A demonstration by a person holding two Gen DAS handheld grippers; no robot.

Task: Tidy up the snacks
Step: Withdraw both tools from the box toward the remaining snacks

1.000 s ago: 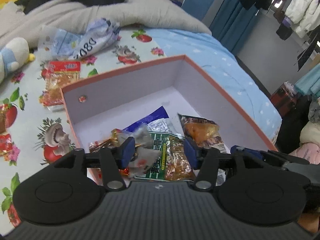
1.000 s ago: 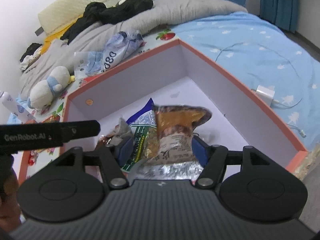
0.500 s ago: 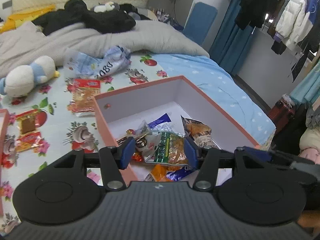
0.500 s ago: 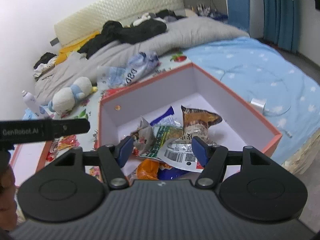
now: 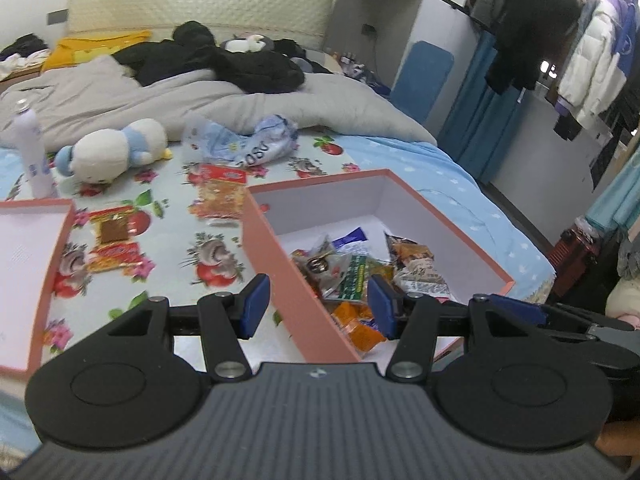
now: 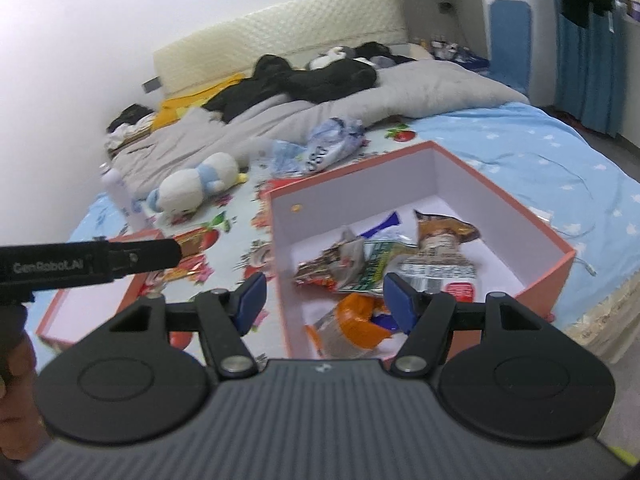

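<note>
I see a bedroom; a bed [image 5: 420, 168] fills most of my view, its sheet pale blue with stars; a cream padded headboard [image 5: 200, 12] stands against a white wall [image 6: 100, 20]; a grey duvet [image 5: 280, 112] lies bunched near it; blue curtains [image 6: 588, 68] hang on the right; coats on a clothes rail [image 5: 560, 52] crowd the far corner.

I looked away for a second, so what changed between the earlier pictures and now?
Both grippers pulled back and up from the pink box, left gripper and right gripper open and empty. The snack packets stayed piled inside; two red packets remain on the bed.
</note>
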